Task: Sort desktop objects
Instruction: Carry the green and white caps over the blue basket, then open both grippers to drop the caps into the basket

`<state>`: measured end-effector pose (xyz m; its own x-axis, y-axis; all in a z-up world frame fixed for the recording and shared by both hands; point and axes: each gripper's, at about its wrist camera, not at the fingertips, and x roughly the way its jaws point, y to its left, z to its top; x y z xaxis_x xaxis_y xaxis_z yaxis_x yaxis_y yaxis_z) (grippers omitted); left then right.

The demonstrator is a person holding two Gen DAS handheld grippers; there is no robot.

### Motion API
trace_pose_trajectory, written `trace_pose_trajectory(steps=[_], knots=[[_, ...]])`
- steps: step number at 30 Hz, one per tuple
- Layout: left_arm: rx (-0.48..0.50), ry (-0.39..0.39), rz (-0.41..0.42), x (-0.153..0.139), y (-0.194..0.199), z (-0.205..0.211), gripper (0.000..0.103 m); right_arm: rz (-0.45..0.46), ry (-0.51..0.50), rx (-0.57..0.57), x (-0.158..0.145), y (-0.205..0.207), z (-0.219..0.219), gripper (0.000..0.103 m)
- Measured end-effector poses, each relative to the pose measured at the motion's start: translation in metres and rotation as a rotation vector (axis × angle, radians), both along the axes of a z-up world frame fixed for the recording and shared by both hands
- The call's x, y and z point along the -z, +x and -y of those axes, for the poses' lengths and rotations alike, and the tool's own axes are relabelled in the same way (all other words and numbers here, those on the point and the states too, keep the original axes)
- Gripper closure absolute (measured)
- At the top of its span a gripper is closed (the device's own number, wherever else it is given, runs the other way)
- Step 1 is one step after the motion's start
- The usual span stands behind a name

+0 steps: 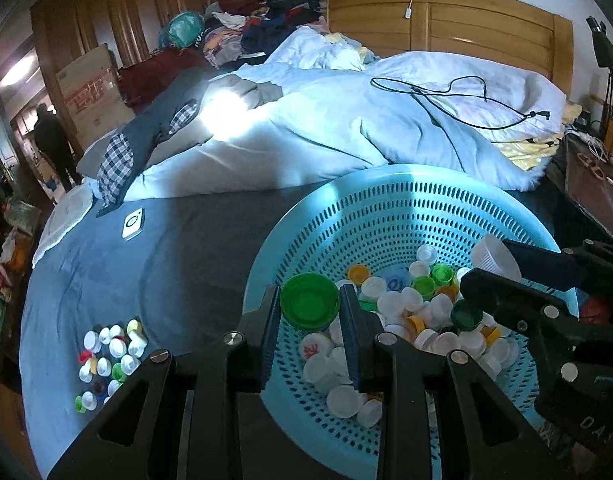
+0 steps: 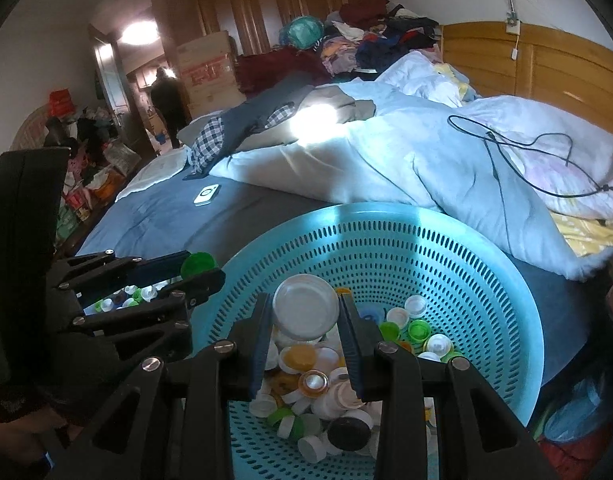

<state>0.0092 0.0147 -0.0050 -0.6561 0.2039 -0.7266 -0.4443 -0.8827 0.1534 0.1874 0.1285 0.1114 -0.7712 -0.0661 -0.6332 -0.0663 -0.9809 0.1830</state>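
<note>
- Two caps in hand right now, one per gripper, and both are sitting over the teal basket [image 1: 386, 184].
- Our left gripper [image 1: 309, 320] has its jaws narrowed onto a big green cap [image 1: 309, 300], pinched across its width, open side facing the camera. It's up above the heap of caps [image 1: 406, 320] in the basket, not touching it as far as we can tell.
- Our right gripper [image 2: 305, 322] is closed the same way on a large white lid [image 2: 305, 307], flat face toward the camera, again above the heap.
- What matters next: the sorted pile [image 1: 108, 360] lies on the blue bedsheet [image 1: 166, 272], well off to the left of the basket. So the left gripper is the nearer one, and we'd guess the green cap goes across first.
- In the left view the right gripper pokes in from the right edge, so both tools are crowded over the basket, and we should watch for a bump.
- Further out: a rumpled duvet [image 1: 326, 132] with a black cable [image 1: 458, 100] on it, and a small white device [image 1: 132, 223] on the sheet.
</note>
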Motion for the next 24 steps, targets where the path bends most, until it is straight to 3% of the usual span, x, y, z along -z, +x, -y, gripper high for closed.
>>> trace_pose_trajectory(steps=[24], knots=[[0.008, -0.012, 0.01, 0.0051, -0.0016, -0.0095, 0.078, 0.01, -0.013, 0.0, 0.0045, -0.0001, -0.0029, 0.067]])
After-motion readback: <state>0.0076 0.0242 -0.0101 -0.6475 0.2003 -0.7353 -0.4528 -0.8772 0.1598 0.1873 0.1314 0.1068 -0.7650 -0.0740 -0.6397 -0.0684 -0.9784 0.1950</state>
